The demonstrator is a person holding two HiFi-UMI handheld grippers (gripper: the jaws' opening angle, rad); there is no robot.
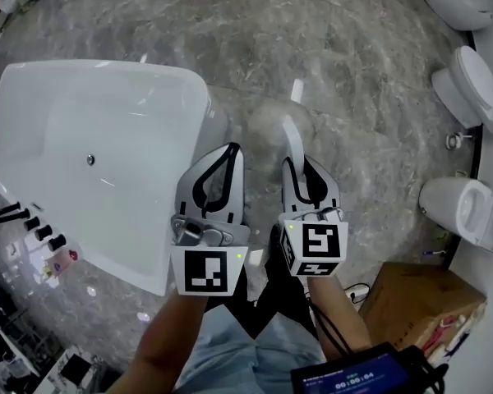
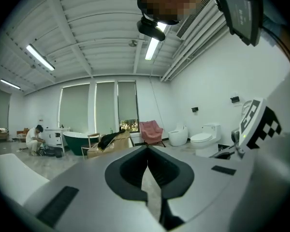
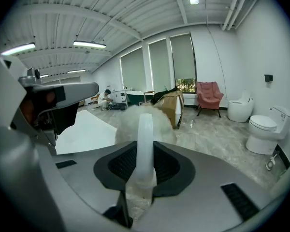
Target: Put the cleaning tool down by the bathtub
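The cleaning tool is a white plastic handle (image 1: 293, 140) ending in a pale fluffy head (image 1: 278, 115). My right gripper (image 1: 296, 164) is shut on the handle and holds it over the marble floor, just right of the white bathtub (image 1: 99, 154). In the right gripper view the handle (image 3: 145, 134) stands upright between the jaws, with the fluffy head (image 3: 135, 117) beyond and the tub's rim (image 3: 87, 132) to the left. My left gripper (image 1: 231, 149) hangs beside the tub's right edge, shut with nothing in it; its jaw tips (image 2: 147, 151) meet.
Toilets (image 1: 470, 84) (image 1: 468, 212) line the right wall. A cardboard box (image 1: 423, 302) and a dark tablet (image 1: 353, 376) sit at the lower right. Black tap handles (image 1: 33, 220) stand on the tub's near left corner. Grey marble floor (image 1: 353, 72) spreads ahead.
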